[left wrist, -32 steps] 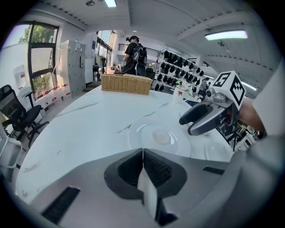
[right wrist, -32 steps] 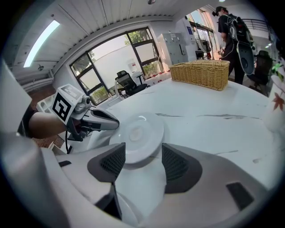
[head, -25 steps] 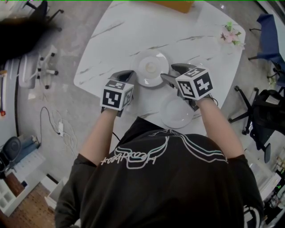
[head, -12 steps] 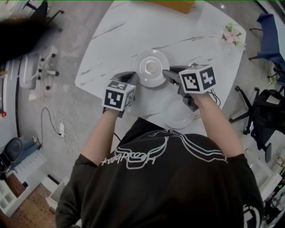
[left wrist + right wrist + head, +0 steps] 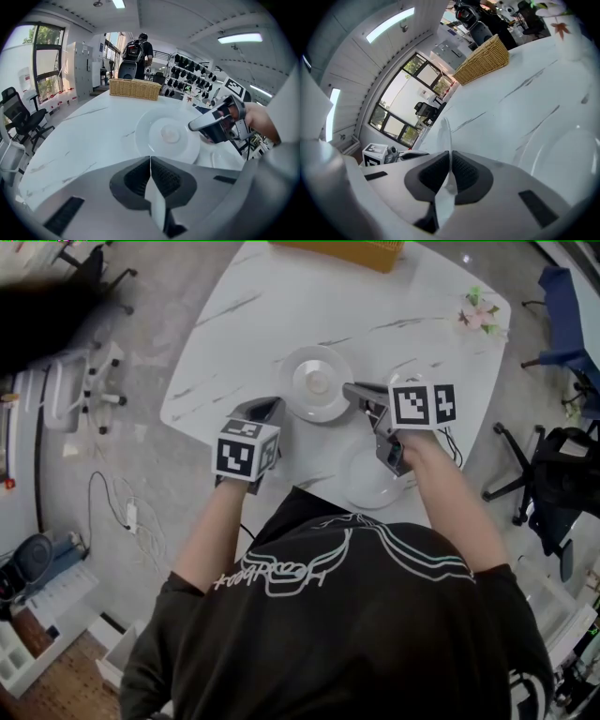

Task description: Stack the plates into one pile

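the round white ceramic plate [image 5: 317, 382] sits on the white marble table [image 5: 272, 306]; the right gripper [image 5: 352, 391], jaws just closing, pinches its right rim; the left gripper [image 5: 268, 409], jaws together and empty, hovers just beside its left rim; a second white plate [image 5: 367, 487] lies near it, on the person's side

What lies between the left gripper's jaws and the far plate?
Nothing but bare table separates the left gripper from the far plate. The left gripper view shows that stretch clearly, and the head view agrees.
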